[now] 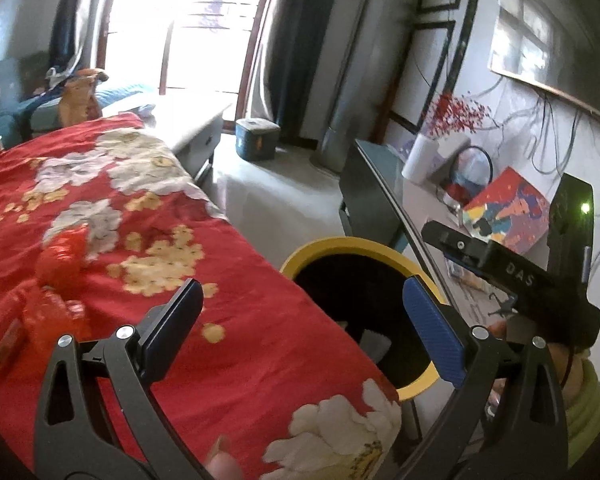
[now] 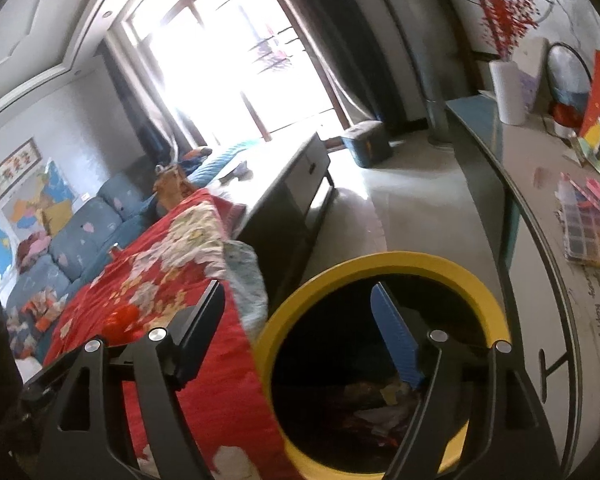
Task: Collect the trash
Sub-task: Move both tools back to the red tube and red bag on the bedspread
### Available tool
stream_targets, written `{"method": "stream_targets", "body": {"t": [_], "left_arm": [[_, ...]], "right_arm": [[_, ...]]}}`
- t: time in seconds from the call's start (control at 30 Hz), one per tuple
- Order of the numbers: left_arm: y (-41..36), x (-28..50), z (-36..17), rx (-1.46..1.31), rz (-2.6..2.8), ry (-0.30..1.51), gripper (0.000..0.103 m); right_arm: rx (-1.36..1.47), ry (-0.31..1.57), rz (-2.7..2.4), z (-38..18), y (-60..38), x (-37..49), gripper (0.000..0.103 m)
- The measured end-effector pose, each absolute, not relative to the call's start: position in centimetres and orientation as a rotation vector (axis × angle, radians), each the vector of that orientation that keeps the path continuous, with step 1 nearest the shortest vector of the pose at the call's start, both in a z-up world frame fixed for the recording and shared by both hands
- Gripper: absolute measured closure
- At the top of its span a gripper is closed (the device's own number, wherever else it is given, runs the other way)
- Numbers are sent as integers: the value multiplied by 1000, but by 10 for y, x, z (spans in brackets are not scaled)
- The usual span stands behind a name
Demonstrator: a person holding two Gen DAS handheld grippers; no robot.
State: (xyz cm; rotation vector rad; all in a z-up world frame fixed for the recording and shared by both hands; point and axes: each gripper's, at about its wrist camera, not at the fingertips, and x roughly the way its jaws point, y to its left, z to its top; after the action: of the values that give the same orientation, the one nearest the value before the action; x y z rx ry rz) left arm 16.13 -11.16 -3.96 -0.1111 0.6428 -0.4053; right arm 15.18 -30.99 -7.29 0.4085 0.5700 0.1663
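A round bin with a yellow rim stands on the floor between a table under a red flowered cloth and a grey desk. Crumpled paper and wrappers lie at its dark bottom. My left gripper is open and empty, hovering over the cloth's edge and the bin's mouth. My right gripper is open too, with nothing between its fingers, one finger over the cloth and the blue-padded one over the bin. Crumpled red wrappers lie on the cloth to the left.
The grey desk on the right carries a white paper roll, a colourful picture and a paint palette. A blue box stands on the floor by the window. A blue sofa is behind the table.
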Motion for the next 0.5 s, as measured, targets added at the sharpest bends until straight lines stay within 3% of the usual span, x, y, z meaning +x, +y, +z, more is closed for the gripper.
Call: {"method": "stream_targets", "body": {"t": [0.5], "left_arm": [[-49,146,-29,-190,-282,574,11]], "right_arm": [[325,558,281,-55,-248,145,26]]}}
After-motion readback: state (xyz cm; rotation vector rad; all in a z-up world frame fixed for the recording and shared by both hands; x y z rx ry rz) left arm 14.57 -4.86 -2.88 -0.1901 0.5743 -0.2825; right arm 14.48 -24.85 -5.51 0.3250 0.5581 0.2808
